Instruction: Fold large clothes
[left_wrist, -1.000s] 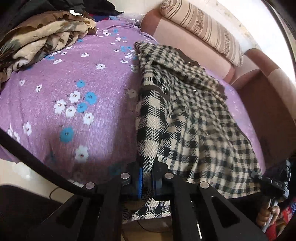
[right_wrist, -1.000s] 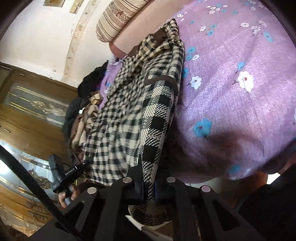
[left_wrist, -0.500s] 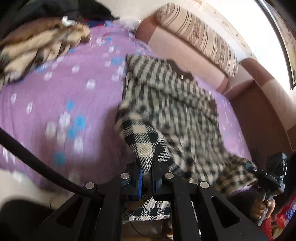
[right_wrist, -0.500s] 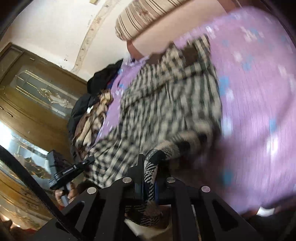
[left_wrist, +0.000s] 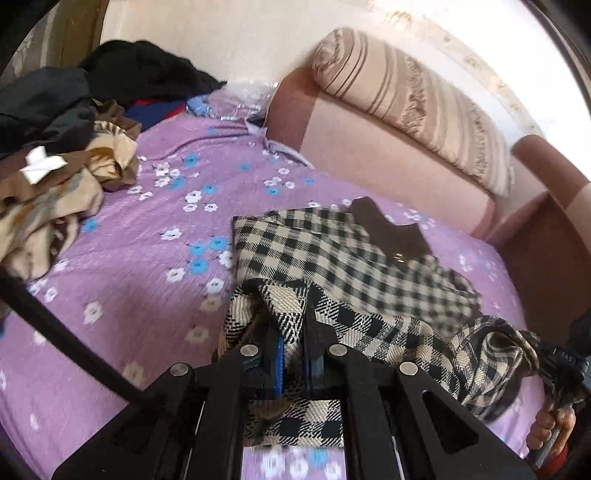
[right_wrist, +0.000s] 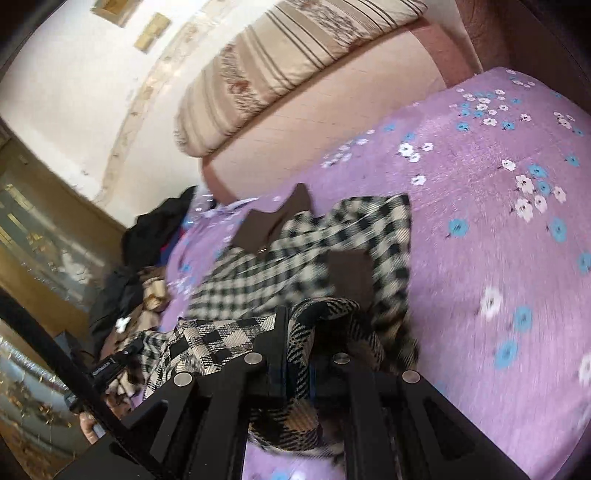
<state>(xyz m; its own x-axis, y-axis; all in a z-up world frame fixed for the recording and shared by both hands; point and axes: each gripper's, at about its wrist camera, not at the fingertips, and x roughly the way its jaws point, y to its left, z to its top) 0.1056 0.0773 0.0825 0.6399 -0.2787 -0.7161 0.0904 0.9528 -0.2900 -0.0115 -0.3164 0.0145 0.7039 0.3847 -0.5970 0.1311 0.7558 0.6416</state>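
left gripper (left_wrist: 293, 350): fingers pinching hem of checked coat (left_wrist: 354, 258) at 6 o'clock | right gripper (right_wrist: 297, 354): fingers pinching other hem corner | coat: on purple flowered bed (left_wrist: 129, 258), brown collar toward 1 o'clock | clothes pile (left_wrist: 55, 177): 10 o'clock

Hardly any writing can be read here. On the right gripper (left_wrist: 565, 360), at about four o'clock in the left wrist view, a small white mark looks like "DAS", too small to be sure. On the left gripper (right_wrist: 107, 369), at about eight o'clock in the right wrist view, a white printed word is too blurred to read.
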